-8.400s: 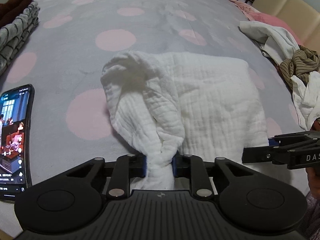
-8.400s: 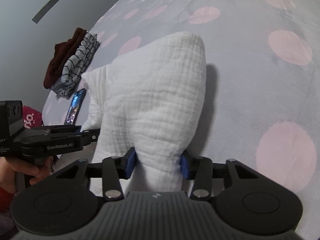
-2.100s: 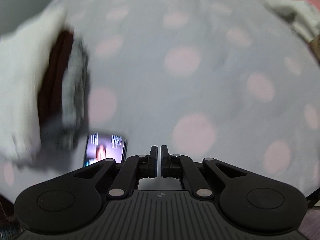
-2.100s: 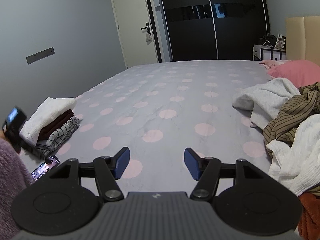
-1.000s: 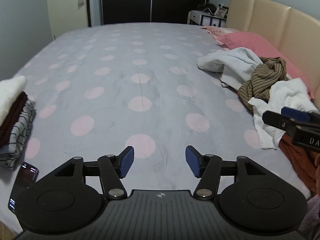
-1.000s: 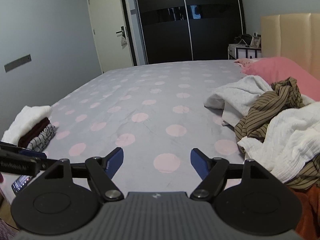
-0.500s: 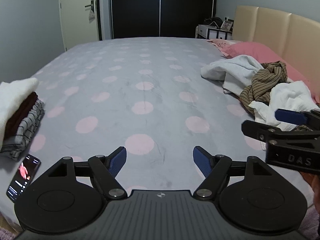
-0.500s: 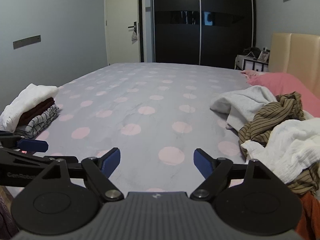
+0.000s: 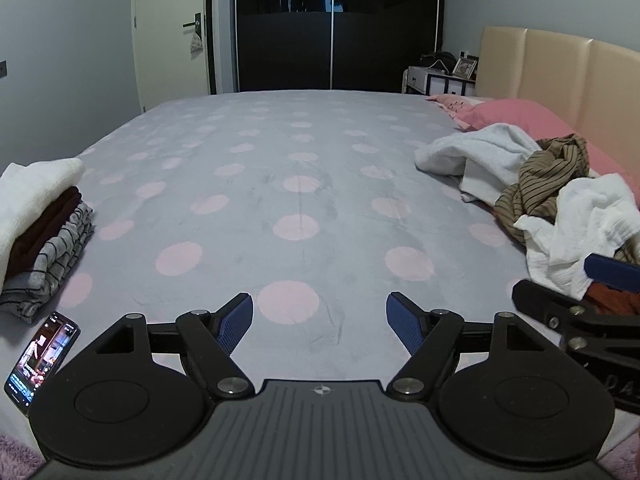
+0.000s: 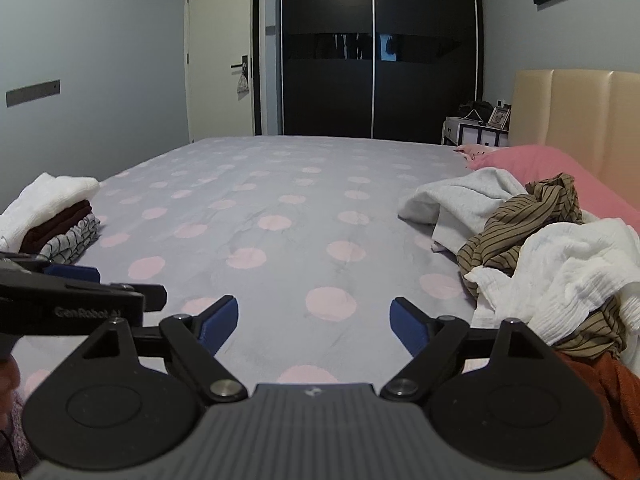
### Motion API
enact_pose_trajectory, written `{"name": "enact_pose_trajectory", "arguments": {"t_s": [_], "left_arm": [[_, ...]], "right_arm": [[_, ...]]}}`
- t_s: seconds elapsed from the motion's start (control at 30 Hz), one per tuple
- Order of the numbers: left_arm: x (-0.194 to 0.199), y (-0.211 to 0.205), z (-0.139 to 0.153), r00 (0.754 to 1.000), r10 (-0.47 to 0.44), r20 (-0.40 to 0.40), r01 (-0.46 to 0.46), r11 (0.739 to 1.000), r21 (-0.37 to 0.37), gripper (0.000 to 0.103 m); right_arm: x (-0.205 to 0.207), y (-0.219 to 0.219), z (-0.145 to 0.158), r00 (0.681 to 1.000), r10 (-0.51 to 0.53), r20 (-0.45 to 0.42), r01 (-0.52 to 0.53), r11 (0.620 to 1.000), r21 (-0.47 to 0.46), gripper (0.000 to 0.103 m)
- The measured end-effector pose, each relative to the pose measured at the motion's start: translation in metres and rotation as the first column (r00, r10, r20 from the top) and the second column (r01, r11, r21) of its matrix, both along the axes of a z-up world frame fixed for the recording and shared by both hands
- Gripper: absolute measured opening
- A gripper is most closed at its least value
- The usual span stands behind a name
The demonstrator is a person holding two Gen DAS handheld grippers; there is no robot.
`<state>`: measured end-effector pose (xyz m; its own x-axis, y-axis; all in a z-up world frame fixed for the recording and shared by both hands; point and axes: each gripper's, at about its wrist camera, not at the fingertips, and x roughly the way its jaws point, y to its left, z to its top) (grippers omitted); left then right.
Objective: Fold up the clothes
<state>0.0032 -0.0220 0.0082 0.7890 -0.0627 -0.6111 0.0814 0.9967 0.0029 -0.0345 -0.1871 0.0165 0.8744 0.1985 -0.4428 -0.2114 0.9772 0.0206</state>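
Right wrist view, nearest first: the right gripper [image 10: 314, 322] hangs over the near edge of the bed [image 10: 280, 240] with its blue pads spread wide and nothing between them, and the left gripper [image 9: 320, 320], seen from its own camera, is spread just as wide and just as empty. Both point down the length of the bed toward the dark wardrobe [image 10: 376, 48]. What the coming move turns on lies off to the right: the heap of unfolded clothes [image 10: 552, 264], a white crinkled garment [image 10: 568, 276] nearest, a brown striped one [image 10: 520, 220] behind it and a pale grey one [image 10: 464, 204] farthest, strung along the bed's right side toward the pink pillow [image 10: 540, 168]. The right gripper is the nearer tool, its right finger just beside the white garment's edge, so I judge it the likelier one to reach first; an orange-red cloth [image 10: 608, 400] sits under the heap's near corner, though how much of it there is I cannot tell. On the far left the folded stack [image 9: 40, 224] sits with a phone [image 9: 42, 356] near it. Compared with 8.4 seconds ago, the white muslin piece both grippers pinched is released and now tops that stack, and the middle of the bed is bare.
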Motion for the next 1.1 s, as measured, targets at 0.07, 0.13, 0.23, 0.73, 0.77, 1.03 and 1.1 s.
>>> {"name": "enact_pose_trajectory", "arguments": {"t_s": [0.07, 0.13, 0.23, 0.73, 0.77, 1.03, 1.1], "left_arm": [[0.003, 0.000, -0.004, 1.000, 0.003, -0.006, -0.003, 1.000, -0.006, 0.073], [0.006, 0.002, -0.007, 1.000, 0.007, -0.005, -0.007, 1.000, -0.011, 0.073], [0.010, 0.004, -0.011, 1.000, 0.023, 0.013, -0.023, 1.000, -0.001, 0.073], [0.020, 0.012, -0.019, 0.998, 0.049, 0.030, -0.050, 0.998, 0.043, 0.073], [0.019, 0.012, -0.019, 0.998, 0.050, 0.034, -0.052, 0.998, 0.047, 0.073], [0.015, 0.015, -0.017, 0.998, 0.054, 0.045, -0.057, 0.996, 0.069, 0.073], [0.015, 0.015, -0.017, 0.997, 0.055, 0.049, -0.058, 0.996, 0.073, 0.073]], "right_arm": [[0.003, -0.001, -0.001, 1.000, -0.009, 0.009, 0.009, 1.000, 0.013, 0.085], [0.007, 0.000, -0.001, 1.000, -0.017, 0.024, 0.017, 1.000, 0.014, 0.085], [0.012, 0.004, 0.000, 0.998, -0.022, 0.065, 0.023, 0.999, -0.027, 0.086], [0.043, 0.019, -0.015, 1.000, 0.029, 0.005, -0.029, 0.998, -0.058, 0.088], [0.044, 0.020, -0.016, 0.999, 0.034, 0.001, -0.034, 0.998, -0.059, 0.088], [0.042, 0.023, -0.018, 0.999, 0.048, -0.005, -0.048, 0.997, -0.060, 0.088], [0.041, 0.023, -0.018, 0.999, 0.048, -0.001, -0.048, 0.997, -0.059, 0.088]]}}
